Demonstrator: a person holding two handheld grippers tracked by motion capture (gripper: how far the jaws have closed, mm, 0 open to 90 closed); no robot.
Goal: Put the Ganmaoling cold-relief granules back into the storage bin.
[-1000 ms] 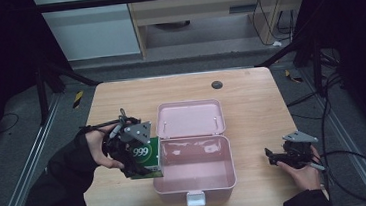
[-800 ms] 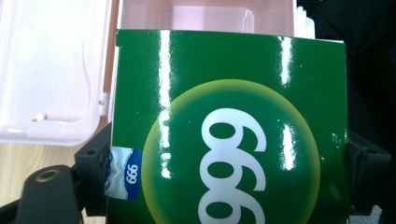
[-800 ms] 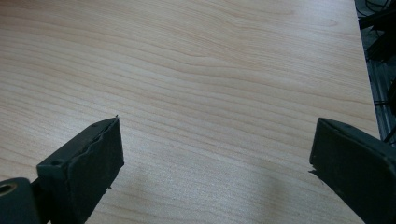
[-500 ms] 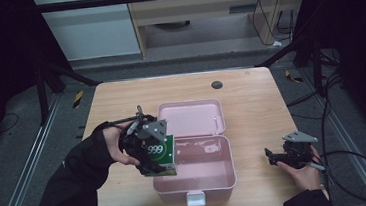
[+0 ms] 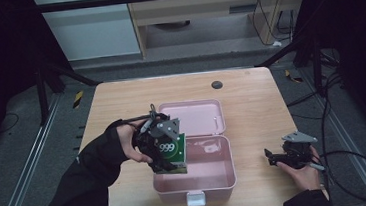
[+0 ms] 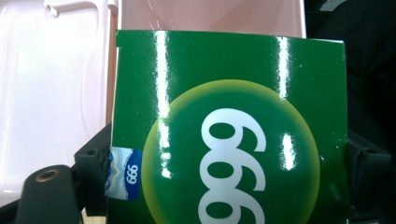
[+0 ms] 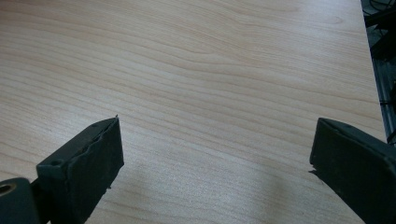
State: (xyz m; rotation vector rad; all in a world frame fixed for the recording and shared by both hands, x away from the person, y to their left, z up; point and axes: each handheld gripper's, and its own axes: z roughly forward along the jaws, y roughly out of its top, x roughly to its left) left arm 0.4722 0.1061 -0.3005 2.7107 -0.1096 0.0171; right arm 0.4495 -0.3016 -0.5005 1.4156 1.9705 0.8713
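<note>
From above, my left tool [image 5: 167,147] clenches a green carton [image 5: 171,154] at centre frame, holding it over the left edge of the open pink box [image 5: 212,173], whose lid [image 5: 192,117] lies flat behind it. My right tool [image 5: 283,157] rests low on the bench [image 5: 251,102] at lower right, well apart from the box.

In the left gripper view, the carton [image 6: 229,135] sits between my jaws, printed "999" upside down, with the pink box [image 6: 56,93] at upper left.

In the right gripper view, my jaws stand wide, released, over bare bench [image 7: 210,79].
</note>
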